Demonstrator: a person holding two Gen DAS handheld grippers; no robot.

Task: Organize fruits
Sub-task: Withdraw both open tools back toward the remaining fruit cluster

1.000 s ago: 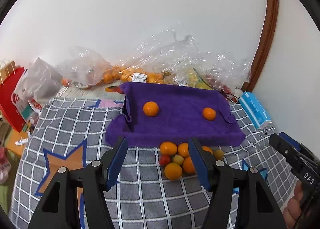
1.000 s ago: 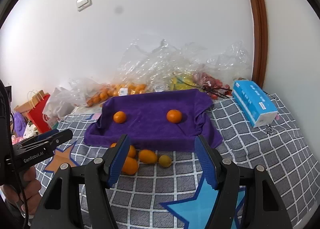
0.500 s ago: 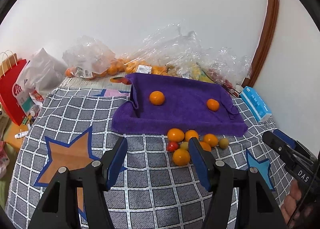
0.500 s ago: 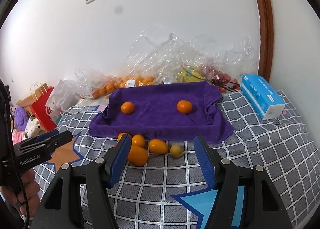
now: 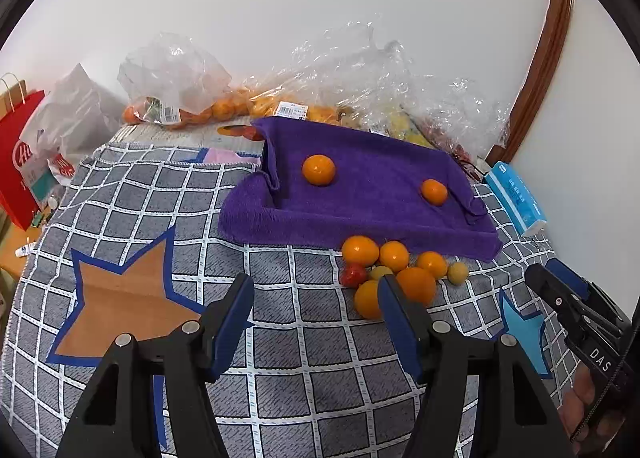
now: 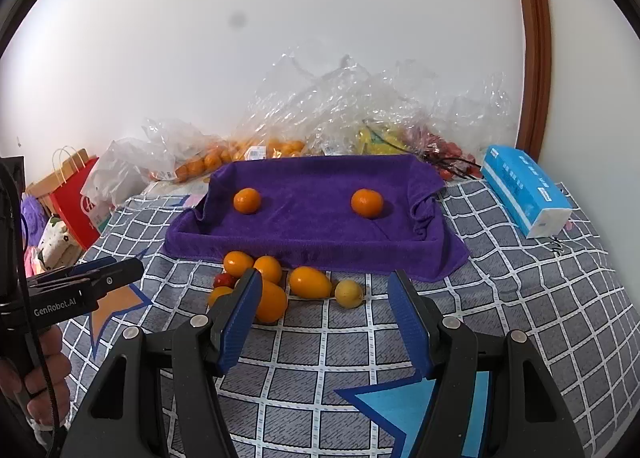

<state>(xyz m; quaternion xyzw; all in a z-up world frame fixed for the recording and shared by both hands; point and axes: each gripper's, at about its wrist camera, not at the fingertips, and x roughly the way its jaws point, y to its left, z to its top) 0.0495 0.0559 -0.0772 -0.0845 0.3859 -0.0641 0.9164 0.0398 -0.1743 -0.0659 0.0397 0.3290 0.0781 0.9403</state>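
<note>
A purple towel tray (image 5: 372, 217) (image 6: 320, 238) holds two oranges, one on the left (image 5: 318, 170) (image 6: 247, 200) and one on the right (image 5: 434, 191) (image 6: 367, 202). A pile of loose fruit (image 5: 394, 272) (image 6: 272, 282) lies on the checked cloth just in front of it: several orange fruits, a red tomato (image 5: 353, 275) and a small yellow fruit (image 6: 349, 293). My left gripper (image 5: 316, 312) is open and empty, just short of the pile. My right gripper (image 6: 325, 306) is open and empty, near the pile's right side.
Clear plastic bags of oranges and other fruit (image 5: 224, 109) (image 6: 360, 125) lie along the wall behind the tray. A blue tissue pack (image 5: 514, 197) (image 6: 526, 189) lies to the right. A red paper bag (image 5: 16, 153) stands at the far left.
Both grippers have moved closer to the fruit pile and tilted down. Both stay open. No fruit has moved.
</note>
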